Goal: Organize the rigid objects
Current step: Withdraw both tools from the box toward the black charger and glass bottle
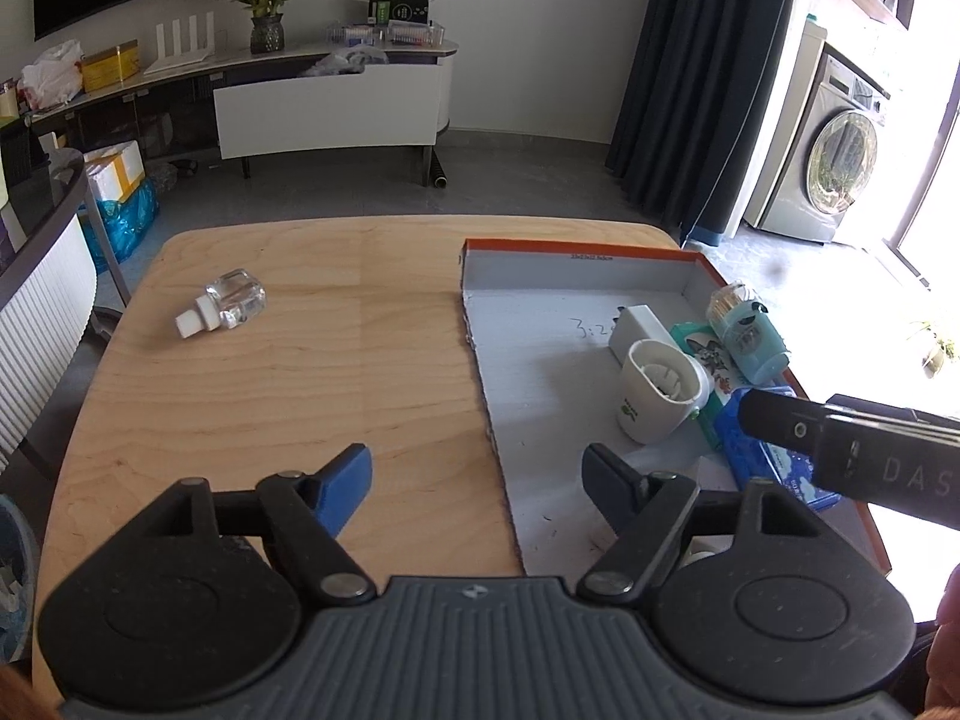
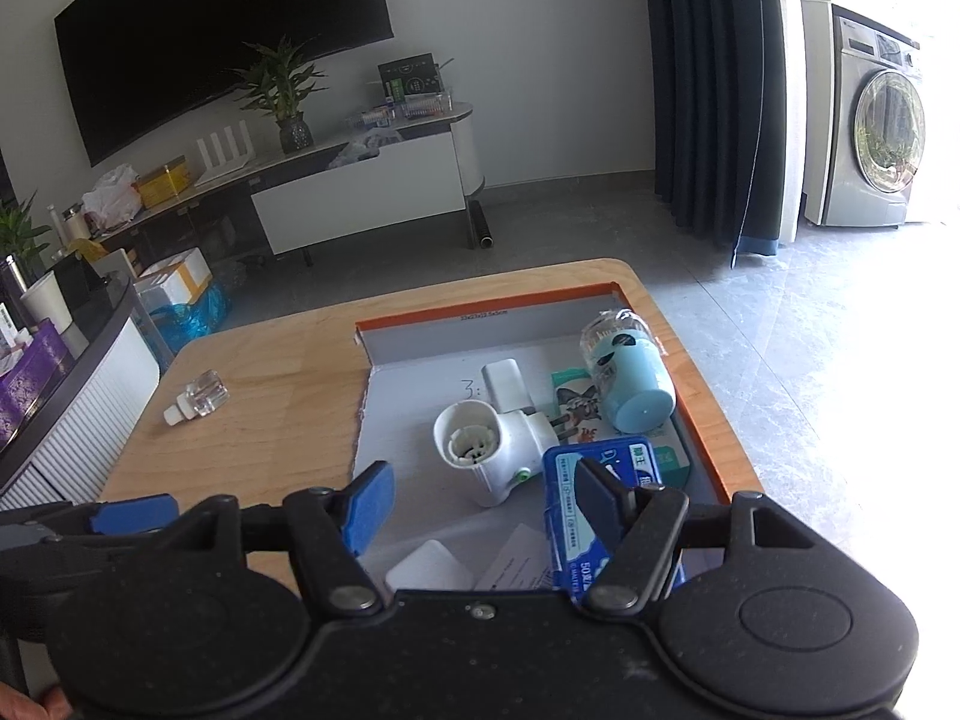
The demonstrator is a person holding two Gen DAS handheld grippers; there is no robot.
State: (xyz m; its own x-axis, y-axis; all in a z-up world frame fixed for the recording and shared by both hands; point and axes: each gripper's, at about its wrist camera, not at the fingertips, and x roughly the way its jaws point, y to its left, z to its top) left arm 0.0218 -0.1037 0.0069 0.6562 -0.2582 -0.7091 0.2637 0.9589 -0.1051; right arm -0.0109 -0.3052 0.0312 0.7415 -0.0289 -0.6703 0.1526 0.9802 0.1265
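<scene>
Left gripper (image 1: 477,480) and right gripper (image 2: 480,495): jaws spread, nothing between them. 1 clear bottle (image 1: 225,303) lies upper left on the table (image 1: 300,396), apart from the tray (image 1: 540,360).

A dark television (image 2: 222,42) fills the wall at about ten o'clock — below it a potted plant (image 2: 282,93) stands on a long low cabinet (image 1: 324,102), with a yellow tin (image 1: 110,65) and a white plastic bag (image 1: 53,73) toward nine o'clock. Dark curtains (image 1: 702,78) hang at one o'clock. A washing machine (image 2: 873,126) sits at two o'clock — bright daylight beside it. The floor (image 2: 600,222) is grey.
</scene>
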